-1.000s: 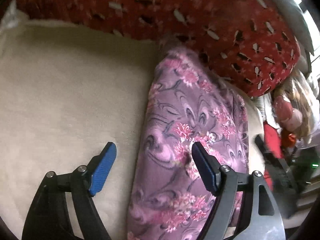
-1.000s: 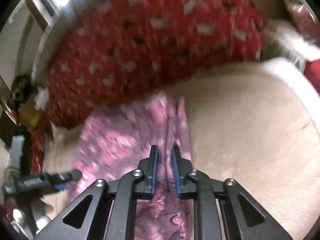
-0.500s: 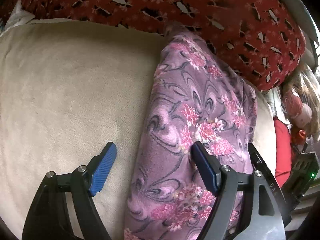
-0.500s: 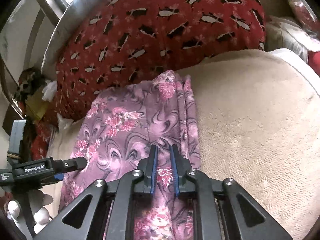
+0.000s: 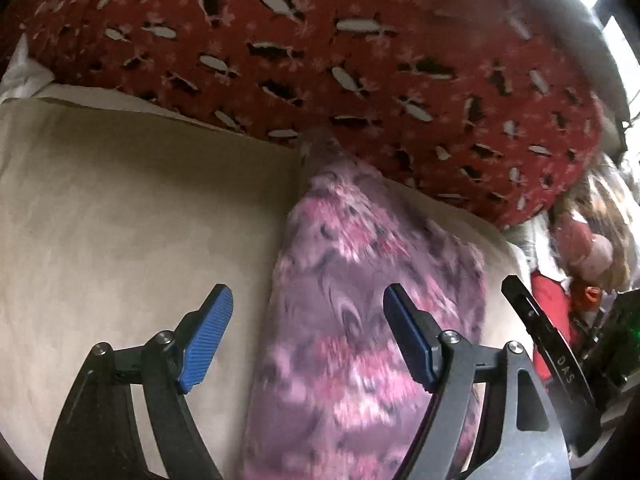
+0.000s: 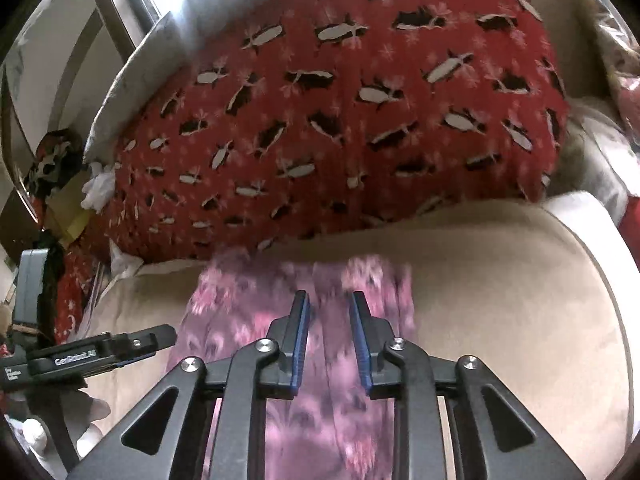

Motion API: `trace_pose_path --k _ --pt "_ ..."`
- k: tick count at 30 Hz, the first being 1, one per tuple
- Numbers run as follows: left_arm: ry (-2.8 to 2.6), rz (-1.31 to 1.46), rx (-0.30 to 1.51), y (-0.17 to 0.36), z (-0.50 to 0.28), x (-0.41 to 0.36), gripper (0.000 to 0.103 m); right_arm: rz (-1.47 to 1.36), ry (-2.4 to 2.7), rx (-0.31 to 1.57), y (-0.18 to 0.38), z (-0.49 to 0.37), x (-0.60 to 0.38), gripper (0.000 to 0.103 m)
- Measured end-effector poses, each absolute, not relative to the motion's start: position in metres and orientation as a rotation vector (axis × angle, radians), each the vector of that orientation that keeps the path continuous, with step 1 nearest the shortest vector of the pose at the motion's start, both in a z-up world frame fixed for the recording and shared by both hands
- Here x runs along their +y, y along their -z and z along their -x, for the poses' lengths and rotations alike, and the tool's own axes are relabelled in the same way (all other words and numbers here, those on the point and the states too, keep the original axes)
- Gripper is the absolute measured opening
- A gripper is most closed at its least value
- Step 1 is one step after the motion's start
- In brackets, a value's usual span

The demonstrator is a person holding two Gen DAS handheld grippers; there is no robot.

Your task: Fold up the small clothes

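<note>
I am holding my left gripper (image 5: 308, 336) with its blue pads spread wide apart, hanging over the near left edge of the purple floral garment (image 5: 360, 320); one pad is showing over the beige blanket (image 5: 120, 220) just beside the cloth, the other over the cloth itself, and neither is pinching anything. The garment is lying as a long folded strip on the beige blanket, its far end reaching the foot of the red patterned pillow (image 5: 360, 60) and touching it. My right gripper (image 6: 328, 340) is hovering over the middle of that same garment (image 6: 240, 320), its pads parted by a narrow gap with the fabric showing between them; whether they are touching the cloth I cannot tell, as the cloth is blurred. The left gripper (image 6: 120, 346) is showing at the garment's left edge in the right wrist view.
</note>
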State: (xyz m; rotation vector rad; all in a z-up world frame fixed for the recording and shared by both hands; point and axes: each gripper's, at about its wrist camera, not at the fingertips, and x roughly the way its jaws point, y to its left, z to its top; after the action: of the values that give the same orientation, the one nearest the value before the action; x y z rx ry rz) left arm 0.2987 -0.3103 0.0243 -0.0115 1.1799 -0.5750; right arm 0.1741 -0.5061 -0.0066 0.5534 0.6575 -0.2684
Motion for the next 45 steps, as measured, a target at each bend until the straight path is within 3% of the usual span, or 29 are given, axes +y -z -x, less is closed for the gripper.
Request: trace_pose_path --k 2,5,8,15,18,25,28,31,35,38,43,45 --pt "0.532 -0.032 1.233 -0.002 -0.308 -0.322 0.078 -0.56 0.288 0.701 0.021 -0.19 -0.511 0.022" --pt "0.529 -0.014 1.288 0.023 -0.32 -0.325 0.087 -0.559 0.382 0.87 0.068 -0.209 -0.521 0.02" --pt "0.553 -0.024 1.302 0.015 -0.32 -0.324 0.082 -0.632 0.408 0.855 0.063 -0.204 -0.534 0.029" --pt "0.572 0.08 1.238 -0.008 -0.266 -0.268 0.081 -0.646 0.192 0.667 0.026 -0.137 -0.501 0.035" --pt "0.562 -0.016 1.245 0.004 -0.25 -0.272 0.083 -0.541 0.194 0.835 0.052 -0.138 -0.472 0.038" --pt "0.582 0.036 1.254 -0.021 -0.213 -0.242 0.082 -0.472 0.201 0.736 0.012 -0.086 -0.435 0.039" --pt "0.563 -0.084 1.27 0.005 -0.199 -0.249 0.082 -0.408 0.224 0.883 0.044 -0.077 -0.42 0.041" --pt "0.566 -0.15 1.257 -0.005 -0.186 -0.251 0.082 -0.317 0.252 0.894 0.037 -0.068 -0.411 0.042" --pt "0.538 -0.13 1.265 -0.004 -0.178 -0.244 0.082 -0.407 0.243 0.844 0.024 -0.047 -0.413 0.043" --pt "0.517 -0.145 1.269 0.004 -0.174 -0.245 0.083 -0.422 0.271 0.946 0.049 -0.038 -0.409 0.047" --pt "0.511 -0.15 1.266 0.003 -0.169 -0.243 0.083 -0.514 0.288 0.892 0.058 -0.027 -0.415 0.045" --pt "0.512 -0.146 1.274 0.004 -0.17 -0.243 0.083 -0.504 0.261 0.888 0.055 -0.026 -0.414 0.025"
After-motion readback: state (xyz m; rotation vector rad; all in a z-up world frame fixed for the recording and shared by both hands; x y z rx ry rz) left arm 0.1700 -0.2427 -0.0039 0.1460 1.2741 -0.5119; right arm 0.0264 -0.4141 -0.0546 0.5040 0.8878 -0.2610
